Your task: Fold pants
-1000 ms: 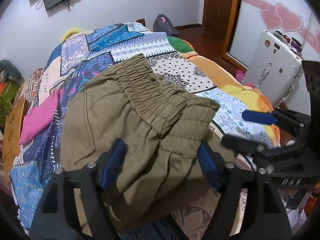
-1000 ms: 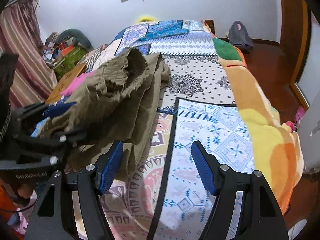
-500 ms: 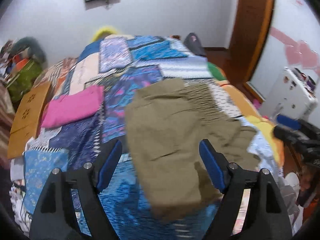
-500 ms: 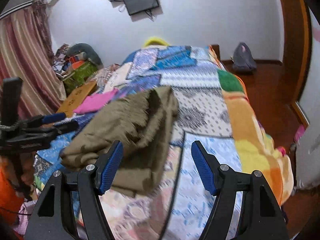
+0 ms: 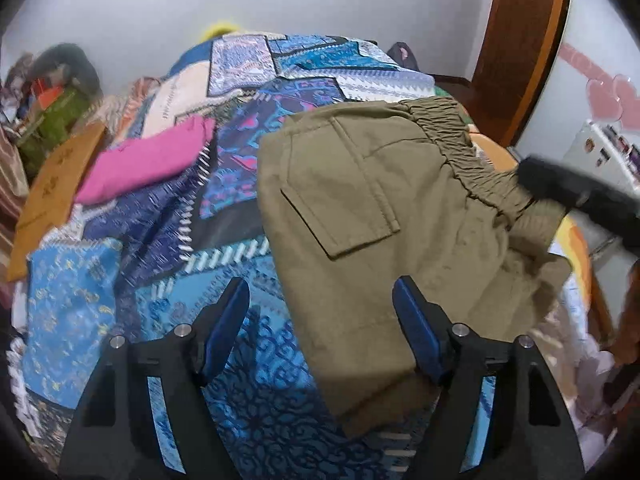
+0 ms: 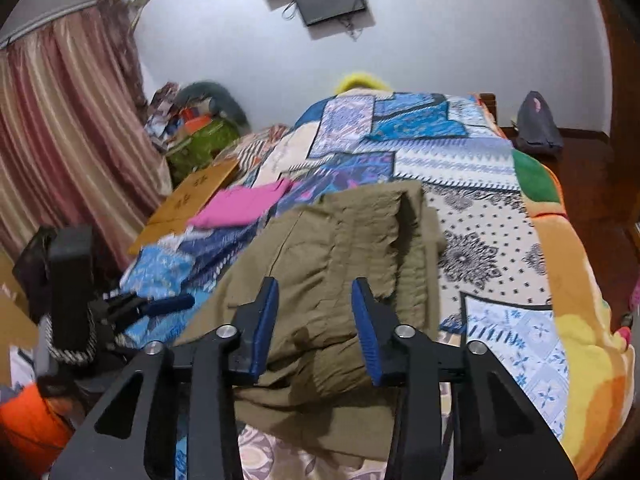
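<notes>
One pair of olive pants (image 5: 360,216) lies folded on the patchwork bedspread (image 5: 256,392), its elastic waistband (image 5: 460,148) on the far right edge and one patch pocket (image 5: 340,200) facing up. The left gripper (image 5: 320,328) hangs above the near edge of the pants with its jaws spread wide and nothing between them. The right gripper (image 6: 314,328) sits low over a raised bunch of cloth near the waistband side of the pants; fabric fills the gap between its blue pads (image 6: 366,332), but whether they are pinching it I cannot tell. The step in hand looks like tidying the fold. To do it well, the bunched cloth beside the waistband should be pulled flat and away from the pants' middle, while the left gripper presses or catches the near hem so the stack does not slide on the bedspread. Otherwise: one folded pink garment (image 5: 144,164) to the left of the pants, and one brown board (image 5: 56,192) beyond it at the bed's edge.
</notes>
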Demonstrator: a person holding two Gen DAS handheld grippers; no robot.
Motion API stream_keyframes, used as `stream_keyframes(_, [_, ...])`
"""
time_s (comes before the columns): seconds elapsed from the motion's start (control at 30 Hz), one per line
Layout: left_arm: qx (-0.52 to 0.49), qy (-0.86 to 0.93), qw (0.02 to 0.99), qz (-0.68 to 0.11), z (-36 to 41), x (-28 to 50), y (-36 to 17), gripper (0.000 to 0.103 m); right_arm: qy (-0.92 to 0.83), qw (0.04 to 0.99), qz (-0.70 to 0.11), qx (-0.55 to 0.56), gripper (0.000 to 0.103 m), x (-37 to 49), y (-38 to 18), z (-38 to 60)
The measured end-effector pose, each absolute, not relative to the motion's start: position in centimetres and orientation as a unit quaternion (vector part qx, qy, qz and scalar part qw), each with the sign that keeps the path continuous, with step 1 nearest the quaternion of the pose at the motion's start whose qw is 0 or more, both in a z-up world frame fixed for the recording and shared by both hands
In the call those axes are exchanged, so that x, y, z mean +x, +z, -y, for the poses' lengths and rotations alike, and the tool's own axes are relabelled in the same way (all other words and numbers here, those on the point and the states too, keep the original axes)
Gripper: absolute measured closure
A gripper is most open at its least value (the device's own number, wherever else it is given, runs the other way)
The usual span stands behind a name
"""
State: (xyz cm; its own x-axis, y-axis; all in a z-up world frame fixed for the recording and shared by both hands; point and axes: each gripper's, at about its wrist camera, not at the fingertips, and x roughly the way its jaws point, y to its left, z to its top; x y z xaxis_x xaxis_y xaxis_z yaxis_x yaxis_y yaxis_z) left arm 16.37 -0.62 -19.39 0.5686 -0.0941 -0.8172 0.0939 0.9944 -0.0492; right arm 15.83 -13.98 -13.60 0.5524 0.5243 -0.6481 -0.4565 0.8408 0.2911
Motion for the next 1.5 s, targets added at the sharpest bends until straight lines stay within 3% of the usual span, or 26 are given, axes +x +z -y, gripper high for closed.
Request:
stream_keyframes(0.17, [-0.027,-0.076,0.876,-0.475,-0.3,15.9,-19.2,0.023,0.275,0.862,-0.425,0.034,0.074,16.2,-16.3,15.0])
stream_keyframes(0.47, [-0.024,-0.036,0.892,-0.450,-4.0,15.6,-17.0,0.023,0.282,0.873,-0.391,0.070,0.070,13.0,-14.3,17.2])
stream_keyframes(0.6, [-0.030,-0.036,0.885,-0.464,-4.8,16.4,-18.2,0.023,0.311,0.849,-0.421,0.069,0.070,12.6,-15.9,16.8])
stream_keyframes(0.87, [-0.050,-0.029,0.877,-0.476,-3.6,16.4,-20.0,0.023,0.306,0.846,-0.436,-0.017,0.072,13.7,-17.4,15.9])
stream_keyframes(1.2, [-0.075,-0.049,0.861,-0.500,0.7,19.0,-20.1,0.024,0.250,0.850,-0.464,-0.021,0.072,19.4,-18.5,19.6])
stream_keyframes(1.33, [-0.088,-0.050,0.870,-0.482,1.2,19.3,-18.9,0.026,0.242,0.859,-0.449,0.042,0.070,18.6,-17.1,21.9])
stream_keyframes(1.5, [-0.064,-0.040,0.885,-0.459,0.4,19.8,-16.8,0.026,0.243,0.868,-0.433,0.016,0.070,16.6,-15.4,21.2])
